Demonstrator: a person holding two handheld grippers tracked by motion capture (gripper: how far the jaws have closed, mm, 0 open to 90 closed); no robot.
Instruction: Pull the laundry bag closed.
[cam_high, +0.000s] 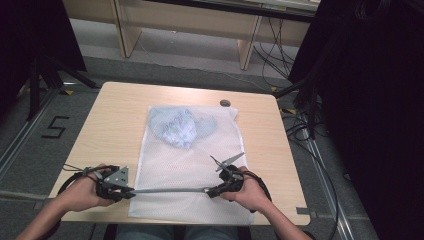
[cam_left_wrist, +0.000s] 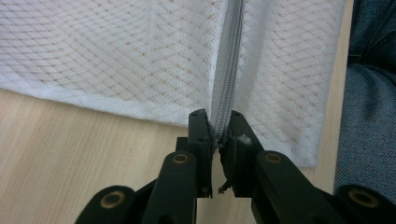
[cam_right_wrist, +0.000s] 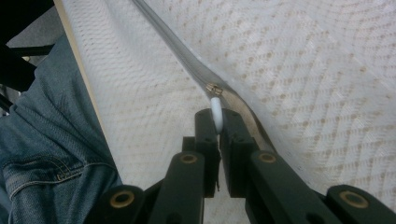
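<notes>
A white mesh laundry bag (cam_high: 192, 165) lies flat on the wooden table (cam_high: 110, 120), with a pale blue garment (cam_high: 181, 127) inside its far half. A grey zipper (cam_high: 170, 190) runs across the bag near the front edge. At the bag's left edge my left gripper (cam_high: 131, 192) is shut on the zipper's end (cam_left_wrist: 220, 122). My right gripper (cam_high: 210, 191) is shut on the white zipper pull (cam_right_wrist: 216, 112), just behind the metal slider (cam_right_wrist: 214, 88). Behind the slider the bag's mouth gapes a little.
A small dark round object (cam_high: 225, 103) lies by the table's far edge. The person's denim-clad legs (cam_right_wrist: 56, 140) are right under the front edge. Black curtains, stands and cables flank the table on both sides.
</notes>
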